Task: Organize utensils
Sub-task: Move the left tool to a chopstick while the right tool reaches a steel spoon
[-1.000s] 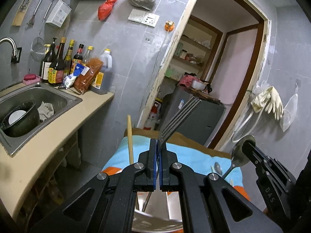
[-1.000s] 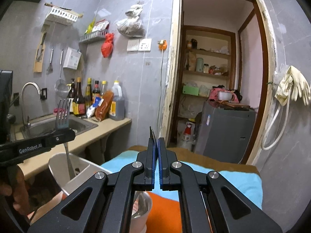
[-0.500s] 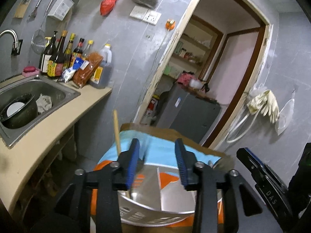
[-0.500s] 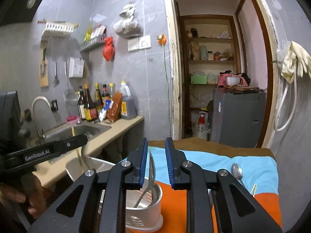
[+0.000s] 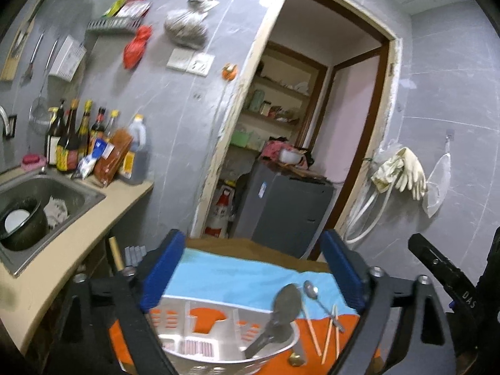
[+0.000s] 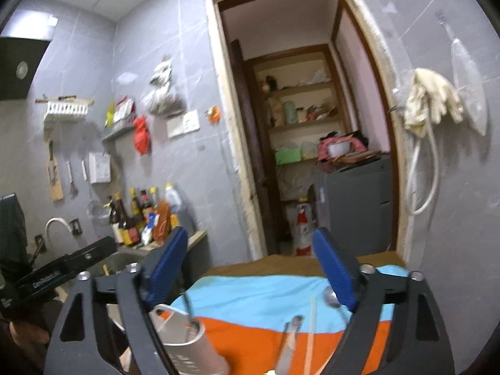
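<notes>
Utensils remain partly unsorted. A white slotted plastic utensil holder (image 5: 200, 340) stands at the near edge of a table covered by a blue-and-orange cloth (image 5: 237, 278). A large steel spoon (image 5: 281, 309) leans in the holder's right compartment, bowl upward and resting against the rim. A wooden stick (image 5: 116, 254) and what appear to be steel fork tines (image 5: 135, 253) rise at the holder's left side; their compartment is hidden behind the gripper body.

The left gripper (image 5: 251, 268), black with blue pads, hangs over the holder with its jaws spread wide and nothing between them. The right gripper (image 6: 250, 268), of like build, is likewise spread and empty, poised above the cloth to the right of the holder. This posture suits release completed or a fresh pickup pending; which cannot be determined.

Outstanding items lie flat on the cloth just beside the holder's right side: a small steel spoon (image 5: 315, 297), bowl towards the far edge, and pale wooden chopsticks (image 5: 325, 334), loosely crossed with its handle. In the right wrist view a flat steel handle (image 6: 289, 340) lies near the chopsticks; its type is blurred. A small brass-coloured object (image 5: 295, 361) lies near the holder's base, unidentifiable.

Assessment: sorting is under way. The loose pieces are thin and low-lying, likely demanding a close pinch against the cloth.
</notes>
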`<state>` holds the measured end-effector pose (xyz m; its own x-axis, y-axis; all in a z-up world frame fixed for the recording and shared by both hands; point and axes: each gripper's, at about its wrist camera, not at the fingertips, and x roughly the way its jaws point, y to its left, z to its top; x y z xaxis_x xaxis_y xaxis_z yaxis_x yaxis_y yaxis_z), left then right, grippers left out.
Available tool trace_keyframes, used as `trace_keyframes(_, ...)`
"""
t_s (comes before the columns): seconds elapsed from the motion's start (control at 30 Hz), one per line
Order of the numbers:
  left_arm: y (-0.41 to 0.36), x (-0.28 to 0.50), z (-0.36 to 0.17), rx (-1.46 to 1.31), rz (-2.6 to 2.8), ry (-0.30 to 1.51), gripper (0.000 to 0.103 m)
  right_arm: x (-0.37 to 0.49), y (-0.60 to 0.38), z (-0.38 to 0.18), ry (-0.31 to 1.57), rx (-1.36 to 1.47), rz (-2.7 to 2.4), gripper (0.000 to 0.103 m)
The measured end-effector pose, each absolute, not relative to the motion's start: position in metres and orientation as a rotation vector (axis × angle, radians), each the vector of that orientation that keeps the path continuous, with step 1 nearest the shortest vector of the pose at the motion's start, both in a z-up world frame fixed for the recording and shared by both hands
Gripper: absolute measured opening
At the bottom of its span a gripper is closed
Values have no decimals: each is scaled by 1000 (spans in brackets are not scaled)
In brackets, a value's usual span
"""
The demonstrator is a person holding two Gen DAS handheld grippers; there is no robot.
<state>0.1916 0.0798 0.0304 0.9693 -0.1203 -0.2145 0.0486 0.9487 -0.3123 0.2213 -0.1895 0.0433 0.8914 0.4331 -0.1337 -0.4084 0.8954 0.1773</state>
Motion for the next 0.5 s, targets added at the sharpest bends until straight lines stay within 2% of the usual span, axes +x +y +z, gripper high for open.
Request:
trace_keyframes(0.1,59,190,38,-281,-89,209,99,220,-212,47,160,145,406,95)
trace_keyframes(0.13,51,190,39,-273,-93,203,100,218,-218,46,157,146,401,102)
trace_keyframes(0.17,47,189,40,-269,-96,200,100,217,-227,46,150,146,393,103)
trace_keyframes(0.5,-30,201,25,-210,-156,223,101,221,-292,29,182,132,312,103)
